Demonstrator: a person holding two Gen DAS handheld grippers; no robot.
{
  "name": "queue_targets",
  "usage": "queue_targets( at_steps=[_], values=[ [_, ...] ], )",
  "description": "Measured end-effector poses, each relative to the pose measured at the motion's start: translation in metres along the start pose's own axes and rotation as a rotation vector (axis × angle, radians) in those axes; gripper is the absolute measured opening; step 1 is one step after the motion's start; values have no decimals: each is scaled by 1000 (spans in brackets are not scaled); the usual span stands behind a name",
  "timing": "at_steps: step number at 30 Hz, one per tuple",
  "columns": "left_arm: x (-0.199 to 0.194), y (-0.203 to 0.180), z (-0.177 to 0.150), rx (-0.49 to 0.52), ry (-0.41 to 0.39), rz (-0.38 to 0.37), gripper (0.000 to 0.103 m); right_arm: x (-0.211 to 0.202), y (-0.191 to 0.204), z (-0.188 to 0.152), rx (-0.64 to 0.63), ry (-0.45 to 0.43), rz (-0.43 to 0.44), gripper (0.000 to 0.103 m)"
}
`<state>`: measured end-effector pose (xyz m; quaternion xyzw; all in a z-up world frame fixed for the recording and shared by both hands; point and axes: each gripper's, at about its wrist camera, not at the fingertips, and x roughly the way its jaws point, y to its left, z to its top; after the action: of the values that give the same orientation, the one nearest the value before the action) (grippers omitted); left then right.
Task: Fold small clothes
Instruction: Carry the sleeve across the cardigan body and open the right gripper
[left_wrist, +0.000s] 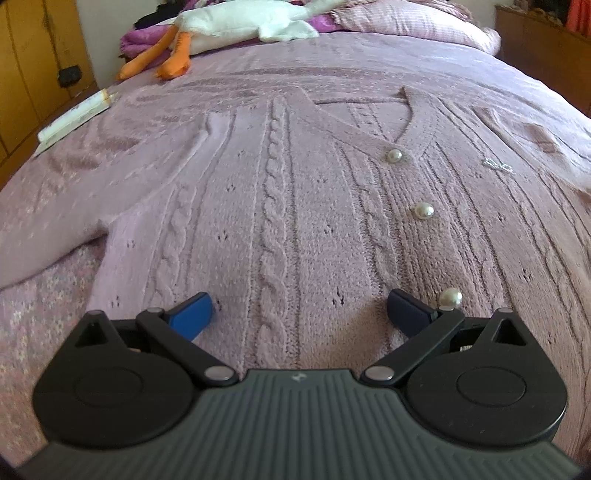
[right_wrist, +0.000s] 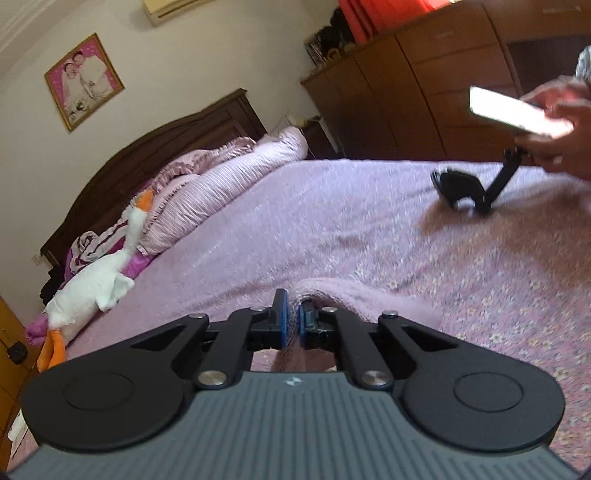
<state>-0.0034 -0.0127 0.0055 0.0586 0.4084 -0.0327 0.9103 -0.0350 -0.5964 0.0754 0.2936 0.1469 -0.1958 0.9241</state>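
Note:
A pink cable-knit cardigan (left_wrist: 280, 206) with pearl buttons (left_wrist: 424, 211) lies flat on the bed, front up, neckline at the far end. My left gripper (left_wrist: 301, 314) hovers just over its lower part, blue pads wide apart and nothing between them. In the right wrist view my right gripper (right_wrist: 293, 319) is shut on a fold of the same pink cardigan (right_wrist: 354, 299), and the cloth is lifted off the bed and drapes away to the right.
The pink bedspread (right_wrist: 332, 206) covers the bed. A white plush goose (right_wrist: 92, 288) and pink pillows (right_wrist: 236, 173) lie at the headboard. A person's hands hold a phone (right_wrist: 517, 114) at the right, beside a black stand (right_wrist: 465, 188). Wooden wardrobes (right_wrist: 406, 85) line the wall.

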Motion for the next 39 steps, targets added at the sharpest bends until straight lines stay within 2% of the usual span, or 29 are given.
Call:
queue_targets(
  at_steps=[4,10,15,19,24,30,35,39],
  values=[
    [-2,7,5,-15,16,-31,103,-22,25,-1,-61,-11,33,6],
    [-19,13,10,13,-29,-59,103,-38,78,-13,-139,-12,91,6],
    [-25,33,17,-21,-39,-80,103,-45,132,-25,-185,19,170,6],
    [-25,52,24,-37,-41,-66,103,-54,180,-40,-234,33,242,6],
    [-22,74,38,-42,-59,-29,103,-61,237,-65,-178,61,341,6],
    [-25,98,46,-69,-101,-11,103,-68,317,-119,-254,62,410,6],
    [-21,115,41,-103,-95,-2,103,-57,363,-179,-275,158,468,6],
    [-19,125,35,-96,-84,13,103,-44,386,-230,-295,280,483,6]
  ],
)
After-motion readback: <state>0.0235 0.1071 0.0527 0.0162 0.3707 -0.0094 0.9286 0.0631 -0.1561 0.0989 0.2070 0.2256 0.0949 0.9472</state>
